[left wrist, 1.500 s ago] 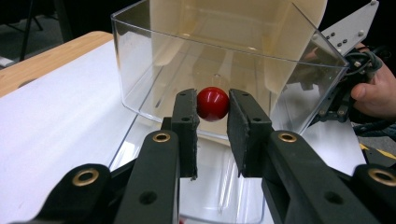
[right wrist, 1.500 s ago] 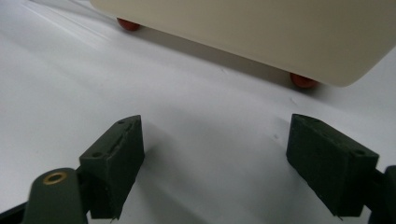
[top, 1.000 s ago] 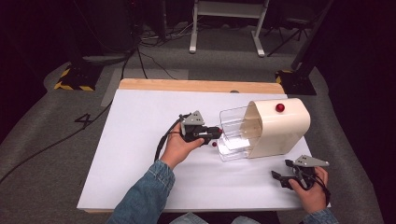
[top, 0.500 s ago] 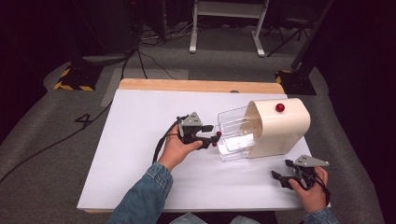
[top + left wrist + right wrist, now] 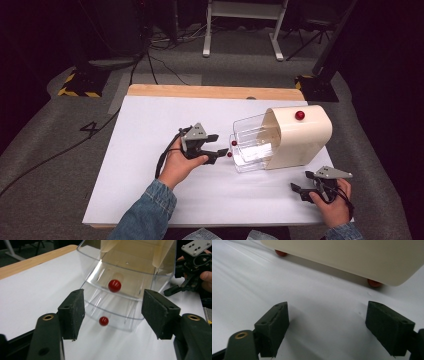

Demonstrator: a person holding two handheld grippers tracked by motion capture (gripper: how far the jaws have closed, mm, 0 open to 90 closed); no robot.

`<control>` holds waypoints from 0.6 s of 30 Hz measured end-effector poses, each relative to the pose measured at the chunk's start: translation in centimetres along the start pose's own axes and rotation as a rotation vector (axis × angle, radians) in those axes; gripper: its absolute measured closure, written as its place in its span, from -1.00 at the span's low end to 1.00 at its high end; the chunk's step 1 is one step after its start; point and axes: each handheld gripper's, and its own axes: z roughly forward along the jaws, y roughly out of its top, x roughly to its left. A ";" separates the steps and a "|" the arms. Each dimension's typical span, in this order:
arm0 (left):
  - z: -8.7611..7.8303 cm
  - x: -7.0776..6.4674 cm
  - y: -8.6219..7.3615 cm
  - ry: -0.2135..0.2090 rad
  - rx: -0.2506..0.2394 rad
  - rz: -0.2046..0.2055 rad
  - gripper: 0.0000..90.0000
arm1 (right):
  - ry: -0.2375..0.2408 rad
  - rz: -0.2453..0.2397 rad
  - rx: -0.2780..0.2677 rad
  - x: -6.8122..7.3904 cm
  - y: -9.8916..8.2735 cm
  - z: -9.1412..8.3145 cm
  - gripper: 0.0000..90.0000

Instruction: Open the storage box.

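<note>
I judged the pulling step as good as done. Both clear drawers of the cream drawer unit (image 5: 300, 137) stood drawn well out of its housing, toward my left gripper (image 5: 220, 145). The lower drawer (image 5: 250, 159) seemed to stick out slightly further than the upper drawer (image 5: 252, 129). The left jaws had just been opening and were spread wide with nothing between the pads. In the left gripper view the upper knob (image 5: 114, 285) and lower knob (image 5: 103, 321) sat just ahead of the open jaws, centred in the gap but clear of both pads. So the grip was let go. What remained, as I read it, was either to back away or to go in again on a knob and draw a drawer further. I could not tell which.

My right gripper (image 5: 300, 181) rested low on the tabletop (image 5: 150, 130), its jaws also spread and empty. The unit's cream side wall and two red feet (image 5: 374, 283) lay beyond them, near but not touching.

The unit itself was a rounded cream shell with a red button (image 5: 299, 115) on its top. The drawers were see-through plastic with curved fronts, each carrying a small glossy red ball as a handle. Both looked empty. The whole unit sat ahead and to the right of the left jaws, on the white tabletop.
</note>
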 end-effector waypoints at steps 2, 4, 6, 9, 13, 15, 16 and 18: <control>-1.1 -0.3 -0.4 0.043 0.023 0.004 -0.26 | 0.000 0.001 0.001 0.0 0.0 0.0 -0.57; -2.4 -0.5 -0.9 0.083 0.041 -0.006 -0.28 | 0.001 0.001 0.001 0.0 0.0 0.0 -0.57; -3.6 -0.5 -1.4 0.100 0.047 -0.022 -0.28 | 0.001 0.001 0.001 0.0 0.0 0.0 -0.57; -5.4 -0.6 -2.0 0.172 0.073 -0.001 -0.33 | 0.001 0.000 0.000 0.0 0.0 0.0 -0.57; -7.4 -0.6 -2.9 0.197 0.088 -0.025 -0.38 | 0.001 0.001 0.001 0.0 0.0 0.0 -0.57; -8.2 -0.5 -3.5 0.198 0.115 -0.010 -0.49 | 0.001 0.002 0.002 0.0 0.0 0.0 -0.57; -8.6 -0.4 -3.8 0.189 0.134 0.008 -0.60 | 0.001 0.001 0.001 0.0 0.0 0.0 -0.57; -9.4 -0.4 -4.3 0.198 0.157 0.006 -0.64 | 0.001 0.001 0.001 0.0 0.0 0.0 -0.57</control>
